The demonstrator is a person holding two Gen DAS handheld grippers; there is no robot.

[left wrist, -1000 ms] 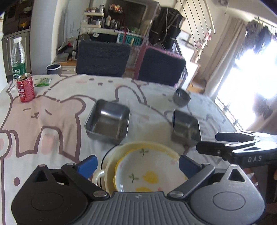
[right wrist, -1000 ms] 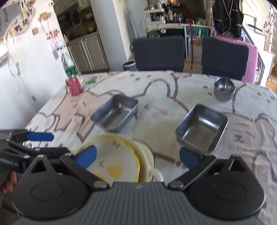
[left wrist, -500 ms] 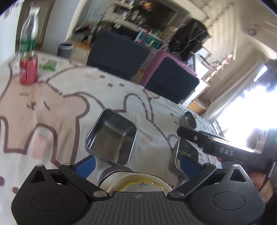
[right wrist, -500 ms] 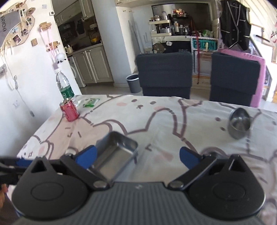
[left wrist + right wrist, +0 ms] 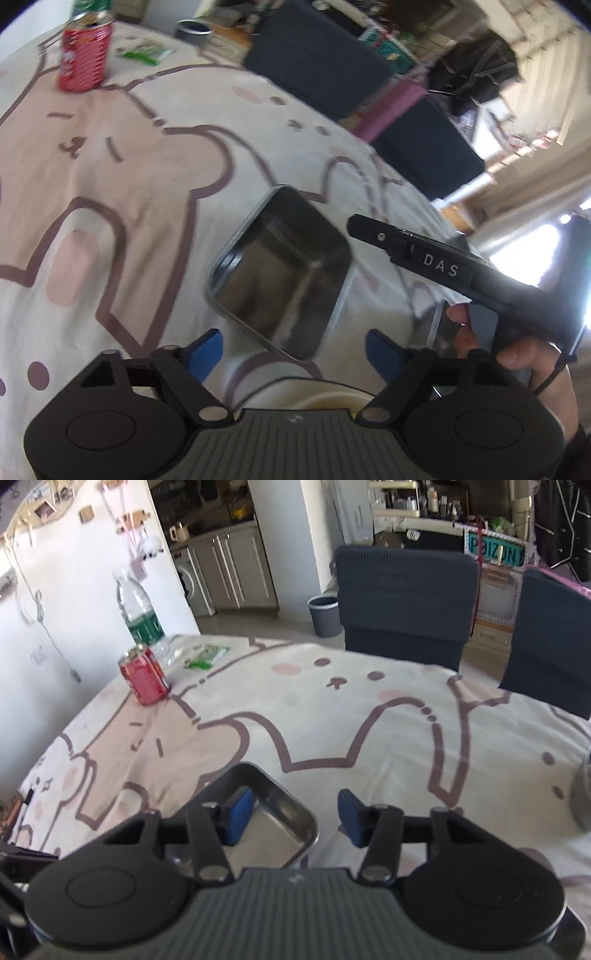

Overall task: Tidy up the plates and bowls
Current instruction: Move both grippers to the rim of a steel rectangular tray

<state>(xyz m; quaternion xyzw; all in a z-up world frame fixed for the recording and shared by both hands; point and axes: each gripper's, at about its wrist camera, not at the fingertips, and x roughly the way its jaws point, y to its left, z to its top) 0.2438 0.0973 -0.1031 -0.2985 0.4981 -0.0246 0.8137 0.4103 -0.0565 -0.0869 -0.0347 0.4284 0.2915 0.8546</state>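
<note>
Your left gripper [image 5: 293,354] and right gripper [image 5: 291,818] are both closing, empty, over the steel tray [image 5: 280,277]; only the right view catches the water bottle [image 5: 138,616].

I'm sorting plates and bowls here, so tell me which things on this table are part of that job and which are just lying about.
Part of the job:
square steel dish
second steel dish
cream bowl
round steel bowl

Just lying about:
red can
water bottle
green packet
</note>
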